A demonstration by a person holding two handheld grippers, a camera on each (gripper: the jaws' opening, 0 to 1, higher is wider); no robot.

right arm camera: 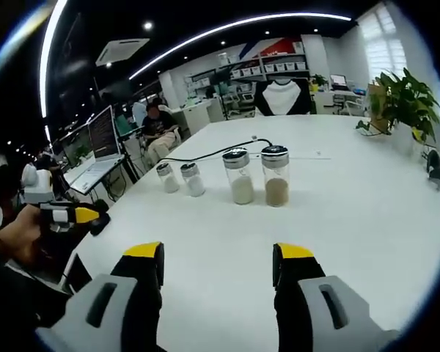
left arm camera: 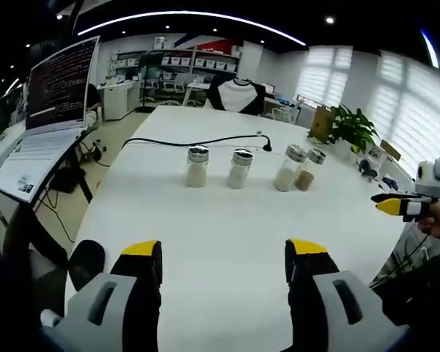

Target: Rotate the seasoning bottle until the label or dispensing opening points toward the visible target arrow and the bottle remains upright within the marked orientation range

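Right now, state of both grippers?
Left gripper: open, holding nothing, back from the four seasoning bottles.
Right gripper: open, holding nothing.

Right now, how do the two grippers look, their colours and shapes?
Both look alike. The left gripper has two thick black jaws with yellow tips on grey, blocky bases, each with a dark slot. The right gripper has the same black jaws, yellow tips and grey slotted bases.

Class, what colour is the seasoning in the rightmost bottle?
Brown seasoning, clearest in the right gripper view.
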